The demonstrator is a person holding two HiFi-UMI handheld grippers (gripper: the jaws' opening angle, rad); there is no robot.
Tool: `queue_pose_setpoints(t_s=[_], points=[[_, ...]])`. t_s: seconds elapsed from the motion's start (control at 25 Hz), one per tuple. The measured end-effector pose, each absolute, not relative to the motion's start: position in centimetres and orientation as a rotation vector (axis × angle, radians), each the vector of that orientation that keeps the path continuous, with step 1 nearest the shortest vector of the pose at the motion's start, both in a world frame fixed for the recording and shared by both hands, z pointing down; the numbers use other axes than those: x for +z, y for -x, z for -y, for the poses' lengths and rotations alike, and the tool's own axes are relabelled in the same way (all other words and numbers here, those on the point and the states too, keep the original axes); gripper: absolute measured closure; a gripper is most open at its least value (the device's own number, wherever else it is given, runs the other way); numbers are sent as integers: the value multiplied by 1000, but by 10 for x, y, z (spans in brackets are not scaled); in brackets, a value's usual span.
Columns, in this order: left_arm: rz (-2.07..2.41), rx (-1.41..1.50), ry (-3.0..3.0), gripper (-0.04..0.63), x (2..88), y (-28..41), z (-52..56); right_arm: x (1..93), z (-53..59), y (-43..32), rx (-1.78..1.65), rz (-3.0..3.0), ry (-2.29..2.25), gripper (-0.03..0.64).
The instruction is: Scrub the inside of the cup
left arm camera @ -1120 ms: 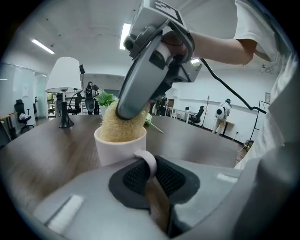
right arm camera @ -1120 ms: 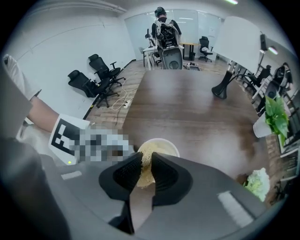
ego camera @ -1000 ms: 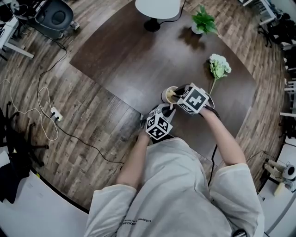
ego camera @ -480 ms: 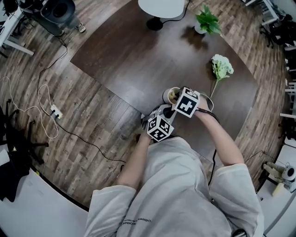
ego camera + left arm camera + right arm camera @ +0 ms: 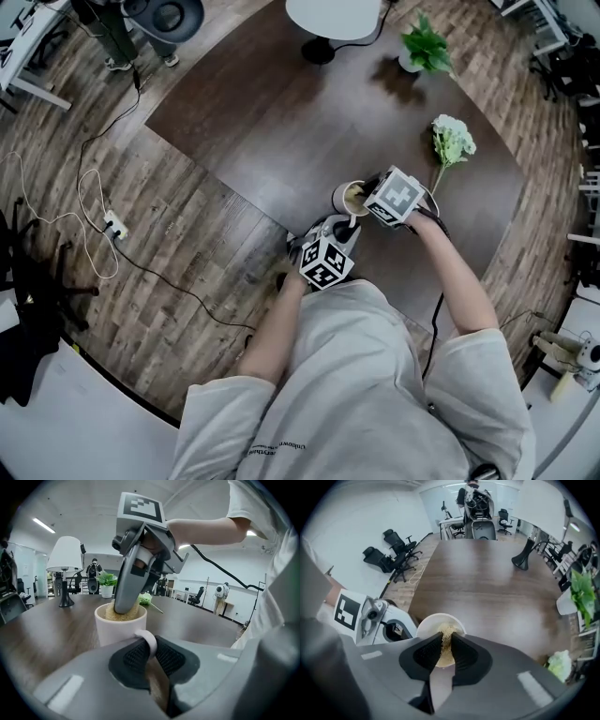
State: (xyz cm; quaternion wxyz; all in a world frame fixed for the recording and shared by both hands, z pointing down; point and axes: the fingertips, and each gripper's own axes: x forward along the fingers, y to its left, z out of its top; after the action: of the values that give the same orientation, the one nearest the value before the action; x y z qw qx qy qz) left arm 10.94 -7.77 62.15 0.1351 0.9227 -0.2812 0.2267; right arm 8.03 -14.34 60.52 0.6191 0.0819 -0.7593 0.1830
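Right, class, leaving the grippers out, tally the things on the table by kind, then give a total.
Cup: 1
Sponge: 1
Lamp: 1
Potted plant: 1
Flower: 1
Total: 5

Cup (image 5: 343, 197) stands at frame centre, on the table (image 5: 272, 122) near its lower edge, sponge (image 5: 445, 643) inside it. Flower (image 5: 451, 141) lies right of the cup. Plant (image 5: 424, 49) and lamp (image 5: 334, 21) stand at the top.
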Motion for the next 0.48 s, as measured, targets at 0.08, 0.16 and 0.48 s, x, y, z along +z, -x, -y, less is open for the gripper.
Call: queue_pose_setpoints(t_s=[0.08, 0.16, 0.48], points=[[810, 652, -2674, 560, 621, -110, 77, 606, 136, -84, 359, 1698, -142, 537], [805, 648, -2674, 560, 622, -111, 76, 609, 128, -84, 336, 1656, -93, 537], [803, 662, -2673, 560, 622, -112, 74, 609, 117, -68, 419, 1687, -12, 535]])
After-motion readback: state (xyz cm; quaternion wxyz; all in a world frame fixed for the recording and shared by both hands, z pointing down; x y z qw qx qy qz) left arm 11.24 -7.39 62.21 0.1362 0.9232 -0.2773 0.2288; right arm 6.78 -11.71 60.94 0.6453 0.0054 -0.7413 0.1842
